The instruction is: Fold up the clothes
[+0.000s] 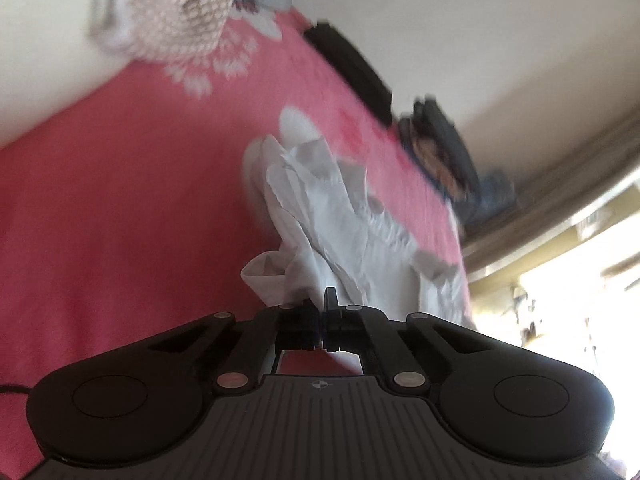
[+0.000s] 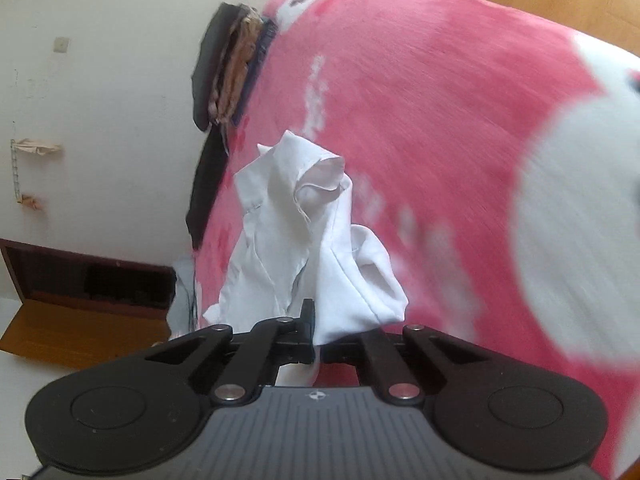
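The pink bed cover (image 1: 120, 220) lay under both grippers. The white shirt (image 2: 304, 232) hung just ahead of my left gripper (image 1: 323, 320) and right gripper (image 2: 314, 332), each pinching its cloth. I judged I should lift both evenly and pull it flat.

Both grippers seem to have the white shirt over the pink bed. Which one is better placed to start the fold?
Probably right: right gripper visibly pinches the white shirt, cloth bulging between its fingers. Left gripper is shut at the shirt's edge; its hold is harder to see.

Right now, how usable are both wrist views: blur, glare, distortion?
Left wrist view: motion smear on the pink bedspread and dark clothes by the wall, window blown out at right. Right wrist view: streaked bedspread, white garment fairly sharp. Both: fisheye bending at the edges.
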